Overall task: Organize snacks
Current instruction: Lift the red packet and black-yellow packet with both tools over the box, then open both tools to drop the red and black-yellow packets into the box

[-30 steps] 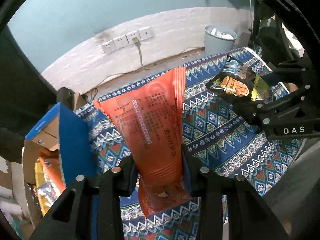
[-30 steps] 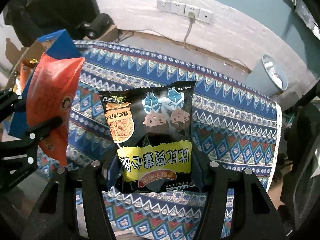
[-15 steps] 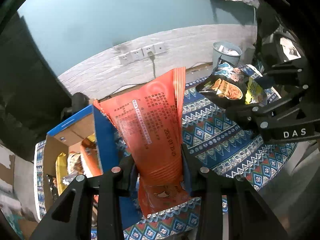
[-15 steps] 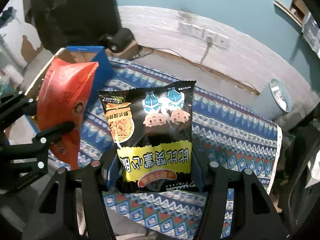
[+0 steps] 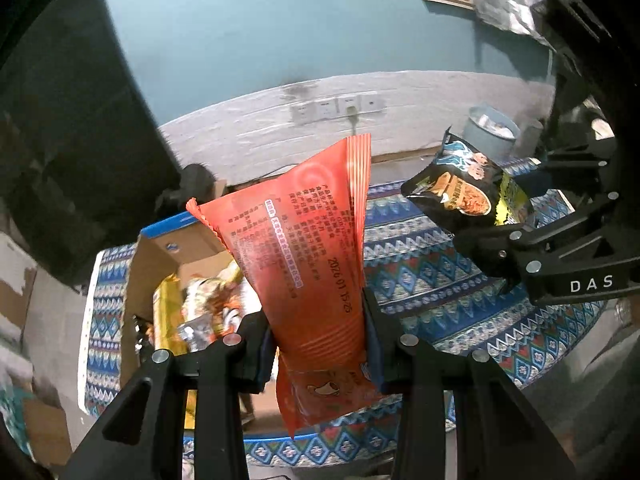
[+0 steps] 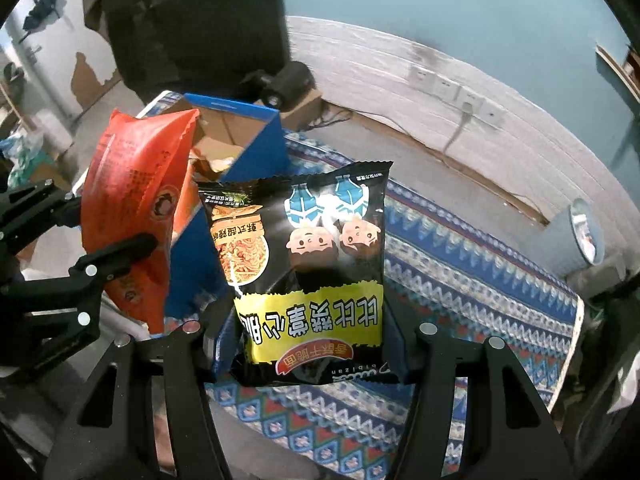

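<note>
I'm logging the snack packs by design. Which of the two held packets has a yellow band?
The black packet in the right gripper; the orange packet in the left gripper has none.

I count two grippers, left gripper (image 5: 320,344) and right gripper (image 6: 316,340); two held packets, one orange snack packet (image 5: 312,256), one black snack packet (image 6: 308,264); one cardboard box (image 5: 176,240); one bin (image 5: 490,136)

Orange packet (image 5: 316,264), black-and-yellow packet (image 6: 312,280), blue box (image 6: 256,152), blue zigzag-patterned cloth (image 6: 460,280)
</note>
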Motion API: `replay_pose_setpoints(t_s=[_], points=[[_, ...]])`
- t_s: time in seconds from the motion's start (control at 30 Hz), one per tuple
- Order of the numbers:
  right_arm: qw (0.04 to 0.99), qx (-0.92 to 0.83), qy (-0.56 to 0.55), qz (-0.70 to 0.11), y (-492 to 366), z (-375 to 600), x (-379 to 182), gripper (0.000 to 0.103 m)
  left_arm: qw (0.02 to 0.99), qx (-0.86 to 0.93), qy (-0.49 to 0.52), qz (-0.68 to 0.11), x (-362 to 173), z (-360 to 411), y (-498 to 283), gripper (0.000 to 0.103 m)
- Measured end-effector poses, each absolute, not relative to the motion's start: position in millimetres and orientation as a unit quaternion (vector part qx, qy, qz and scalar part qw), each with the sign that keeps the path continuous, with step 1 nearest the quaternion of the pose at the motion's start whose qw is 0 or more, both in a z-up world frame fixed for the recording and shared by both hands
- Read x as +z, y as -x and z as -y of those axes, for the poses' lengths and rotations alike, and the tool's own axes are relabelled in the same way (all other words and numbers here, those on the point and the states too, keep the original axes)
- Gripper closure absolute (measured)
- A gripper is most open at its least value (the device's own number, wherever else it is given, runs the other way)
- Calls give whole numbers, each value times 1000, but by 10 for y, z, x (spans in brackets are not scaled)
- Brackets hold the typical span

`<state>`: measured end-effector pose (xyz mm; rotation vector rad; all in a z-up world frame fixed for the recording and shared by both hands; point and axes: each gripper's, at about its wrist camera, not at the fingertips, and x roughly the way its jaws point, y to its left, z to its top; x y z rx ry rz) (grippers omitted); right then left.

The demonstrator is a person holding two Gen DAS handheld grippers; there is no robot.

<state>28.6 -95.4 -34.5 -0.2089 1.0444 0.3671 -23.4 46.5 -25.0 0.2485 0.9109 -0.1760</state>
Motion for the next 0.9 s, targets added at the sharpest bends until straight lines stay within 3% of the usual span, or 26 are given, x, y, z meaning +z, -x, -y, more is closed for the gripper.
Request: replay_pose_setpoints(t_s=[0.9], points=[[812, 236, 136, -515, -1097, -592, -543, 43, 876, 45, -24, -479, -506, -1992, -207, 65]])
